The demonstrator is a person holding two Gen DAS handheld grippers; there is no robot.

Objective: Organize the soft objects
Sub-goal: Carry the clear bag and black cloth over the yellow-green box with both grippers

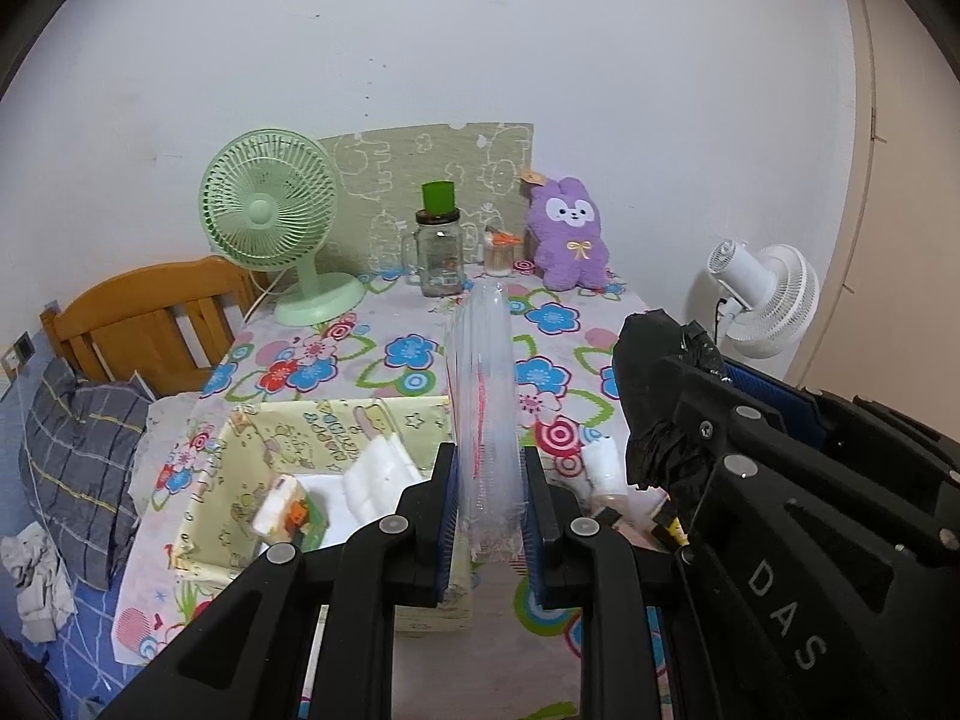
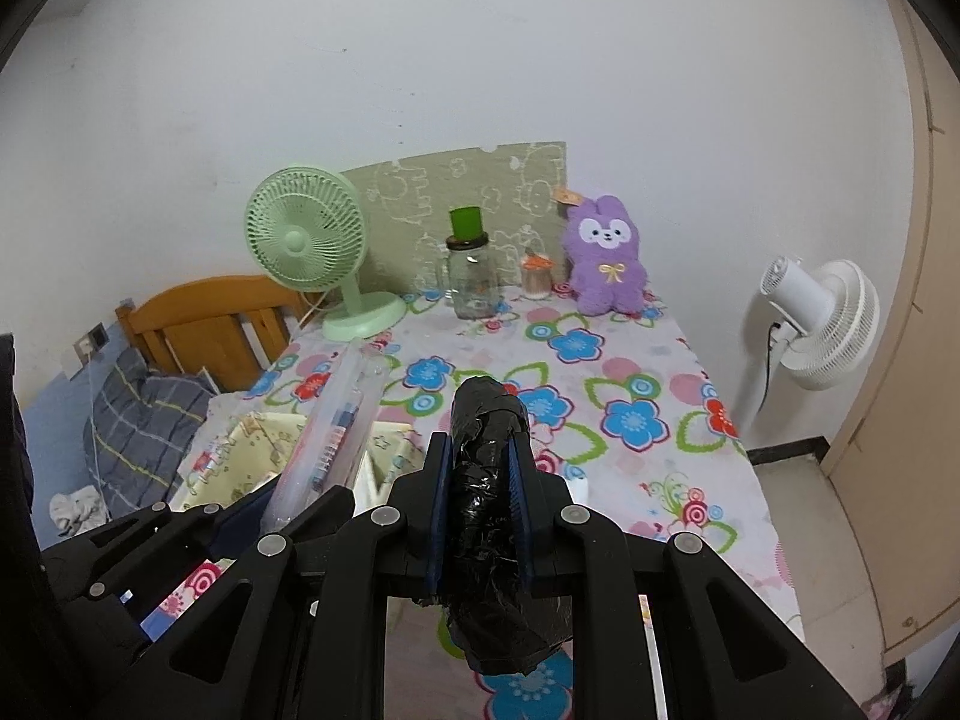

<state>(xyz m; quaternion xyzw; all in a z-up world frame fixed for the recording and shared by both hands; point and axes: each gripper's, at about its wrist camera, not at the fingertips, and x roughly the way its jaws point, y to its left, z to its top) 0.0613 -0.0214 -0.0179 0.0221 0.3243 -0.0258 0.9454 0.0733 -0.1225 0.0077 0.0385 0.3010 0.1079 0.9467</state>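
My left gripper [image 1: 489, 462] is shut on a long sleeve of clear plastic cups [image 1: 483, 384], held above the table; the sleeve also shows in the right wrist view [image 2: 327, 438]. My right gripper [image 2: 479, 450] is shut on a black roll of plastic bags [image 2: 486, 468], which also shows at the right of the left wrist view [image 1: 660, 396]. A yellow fabric storage box [image 1: 210, 510] sits under my left gripper, holding a tissue pack [image 1: 288, 507] and white padded packs [image 1: 378, 474]. A purple plush bunny [image 1: 567, 234] sits at the table's far edge.
On the floral tablecloth [image 2: 630, 372] stand a green desk fan [image 1: 270, 222], a glass jar with a green cup on it [image 1: 441, 255] and a toothpick holder [image 1: 501, 252]. A white floor fan [image 2: 822, 324] stands at the right. A wooden bed with pillow [image 1: 84, 450] lies left.
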